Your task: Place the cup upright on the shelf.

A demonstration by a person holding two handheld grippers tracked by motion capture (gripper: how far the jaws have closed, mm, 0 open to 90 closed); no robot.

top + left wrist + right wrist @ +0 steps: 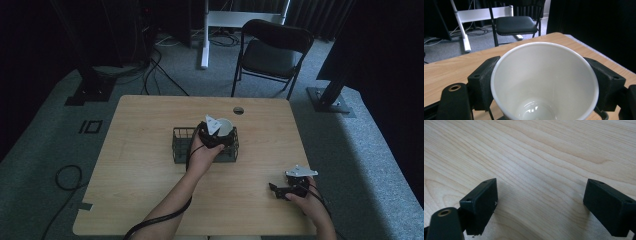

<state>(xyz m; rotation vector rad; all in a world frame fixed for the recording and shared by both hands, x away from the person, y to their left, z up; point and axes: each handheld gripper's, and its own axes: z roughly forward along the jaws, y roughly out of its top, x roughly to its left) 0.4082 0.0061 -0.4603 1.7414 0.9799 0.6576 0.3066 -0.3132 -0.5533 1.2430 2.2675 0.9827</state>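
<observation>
On the pale wooden desk (pixel 145 170), the dark wire-mesh basket (pixel 181 145) sits near the middle and serves as the landmark. Over the right part of that basket, the left tool (pixel 216 134) is pinching a smooth white tapered cup (pixel 226 126), with one black jaw pressed against each side of the cup's wall just under the rim. In the left gripper view the cup (pixel 544 82) is tipped so that its open mouth faces the camera, and its glossy inside looks empty. Whether its base rests in the basket or hangs above it, I cannot tell. The cup looks light, with a thin wall, so it will likely flex or crack under a hard squeeze, and its slick surface may slide. A gentle hold across the widest part near the rim seems the safest place. Well to the right of the basket and nearer the person, the right tool (pixel 287 190) rests low over bare wood with its jaws spread wide and nothing between them, as the right gripper view confirms.
</observation>
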